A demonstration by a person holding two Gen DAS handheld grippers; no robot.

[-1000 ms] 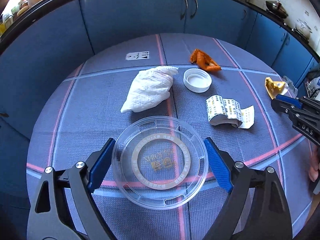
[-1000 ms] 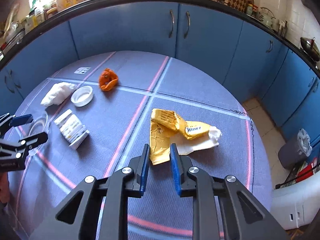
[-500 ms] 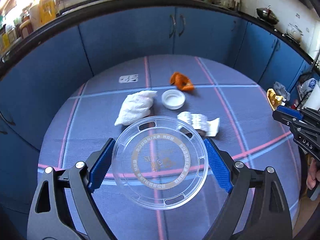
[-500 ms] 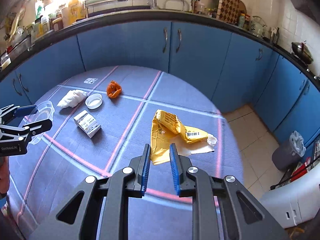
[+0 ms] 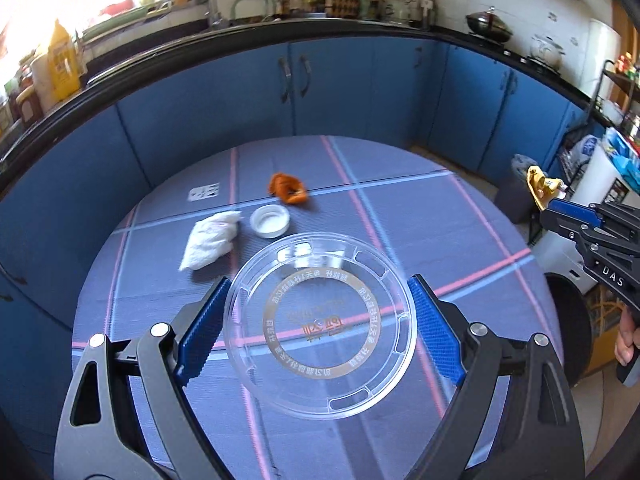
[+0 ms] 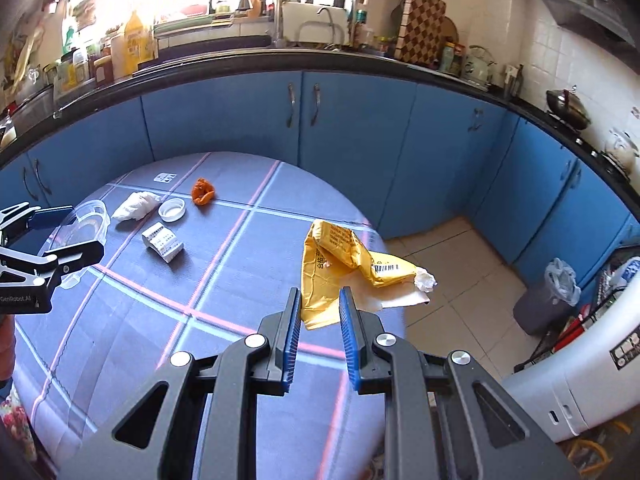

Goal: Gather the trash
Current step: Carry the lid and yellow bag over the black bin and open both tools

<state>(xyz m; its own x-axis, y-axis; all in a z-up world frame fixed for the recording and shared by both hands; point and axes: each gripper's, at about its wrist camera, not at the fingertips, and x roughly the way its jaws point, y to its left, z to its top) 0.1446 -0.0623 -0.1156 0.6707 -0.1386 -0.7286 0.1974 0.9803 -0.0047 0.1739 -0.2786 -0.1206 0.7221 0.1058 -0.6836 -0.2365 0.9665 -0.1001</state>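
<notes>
My left gripper (image 5: 316, 320) is shut on a clear round plastic lid (image 5: 320, 336) and holds it above the round table (image 5: 460, 248). My right gripper (image 6: 319, 320) is shut on a crumpled yellow mailer bag (image 6: 340, 260) with white paper hanging from it, lifted at the table's right edge. On the table lie a white crumpled tissue (image 5: 210, 240), a white cap (image 5: 270, 220), an orange wrapper (image 5: 288, 192) and a printed paper packet (image 6: 162, 242). The lid also shows in the right wrist view (image 6: 86, 224).
A grey bin with a bag (image 6: 548, 296) stands on the tiled floor to the right of the table. Blue cabinets (image 6: 340, 128) curve behind the table. A white appliance (image 6: 580, 392) stands at the lower right.
Both grippers have risen and pulled back from the table with their loads. The yellow mailer has come up off the tabletop and now hangs over the table's edge.
</notes>
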